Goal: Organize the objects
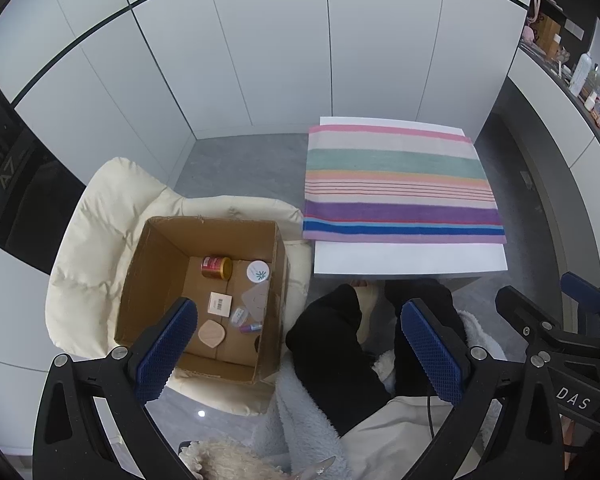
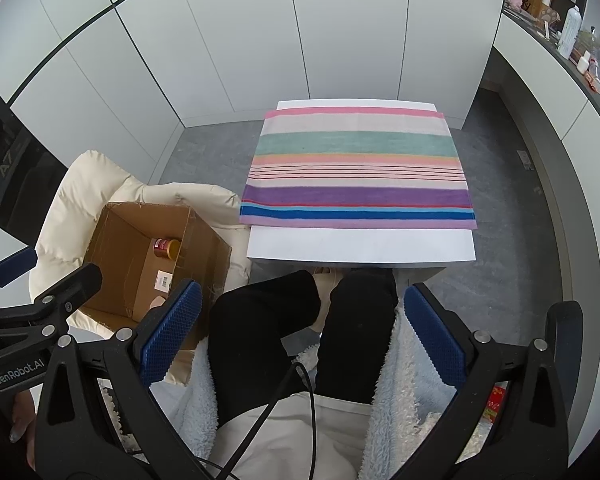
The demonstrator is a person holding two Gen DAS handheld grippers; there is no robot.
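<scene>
An open cardboard box sits on a cream padded chair; it also shows in the right wrist view. Inside lie a red and gold jar, a white round lid, a small barcode box, a wooden leaf-shaped piece, a clear packet and a small purple tube. My left gripper is open and empty, above and right of the box. My right gripper is open and empty over the person's lap.
A white table holds a striped towel, straight ahead. The person's black-trousered legs and a fluffy blue robe fill the near foreground. White cabinet doors stand behind. A cluttered counter runs along the right.
</scene>
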